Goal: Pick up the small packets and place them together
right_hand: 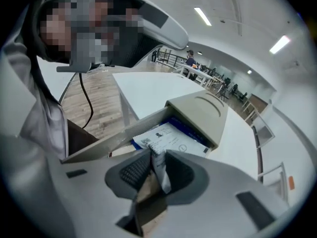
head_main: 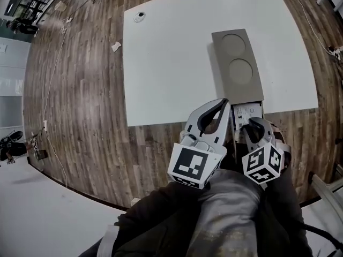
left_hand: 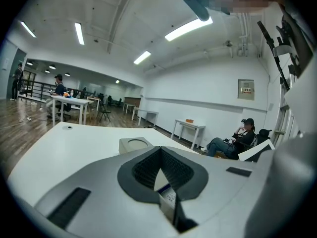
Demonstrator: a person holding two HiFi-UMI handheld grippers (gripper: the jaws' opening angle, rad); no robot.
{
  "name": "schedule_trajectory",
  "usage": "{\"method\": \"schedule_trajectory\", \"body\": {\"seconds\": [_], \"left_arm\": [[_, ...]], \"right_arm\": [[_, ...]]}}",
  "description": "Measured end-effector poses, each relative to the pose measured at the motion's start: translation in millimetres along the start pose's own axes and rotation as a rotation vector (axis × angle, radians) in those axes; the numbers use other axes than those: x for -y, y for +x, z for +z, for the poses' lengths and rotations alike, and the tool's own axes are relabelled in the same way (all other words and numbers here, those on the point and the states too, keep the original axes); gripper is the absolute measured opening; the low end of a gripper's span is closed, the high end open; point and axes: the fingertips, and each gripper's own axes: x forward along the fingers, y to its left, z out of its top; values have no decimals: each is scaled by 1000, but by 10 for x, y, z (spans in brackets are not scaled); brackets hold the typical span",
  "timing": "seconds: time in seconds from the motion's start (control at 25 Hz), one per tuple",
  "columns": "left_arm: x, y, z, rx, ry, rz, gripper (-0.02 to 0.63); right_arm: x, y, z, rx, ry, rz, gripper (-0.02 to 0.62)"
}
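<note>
nothing readable tbh, print on the white packet mid-frame and the wall plaque upper right is just blur

Both light grey: left gripper, right gripper; dark ribbed pads; black-white marker cubes.

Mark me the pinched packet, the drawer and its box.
pinched packet (right_hand: 159, 170): right gripper view, its strip between the jaws.
drawer (right_hand: 109, 138): right gripper view, its side wall.
box (head_main: 236, 58): head view, top between recesses.

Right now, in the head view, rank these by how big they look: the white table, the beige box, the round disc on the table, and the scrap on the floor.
1. White table
2. Beige box
3. Round disc and floor scrap: look alike, unranked.
</note>
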Motion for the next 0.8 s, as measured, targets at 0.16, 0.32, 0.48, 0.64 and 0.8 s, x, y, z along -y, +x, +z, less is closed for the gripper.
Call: {"method": "schedule_trajectory", "body": {"seconds": [0.16, 0.32, 0.48, 0.64, 0.8], "left_arm": [[23, -7, 24, 6, 18, -4, 3], [70, -45, 63, 8, 27, -6, 3], [63, -118, 174, 32, 41, 17, 3], [129, -190, 327, 62, 61, 34, 3], [252, -239, 407, 81, 76, 40, 3]], "right_arm": [[33, -11, 27, 15, 18, -9, 69], [10, -130, 125, 53, 21, -16, 48], [-8, -359, 279, 117, 28, -27, 46], [-12, -549, 362, 166, 27, -42, 46], [54, -676, 402, 200, 22, -59, 46]]}}
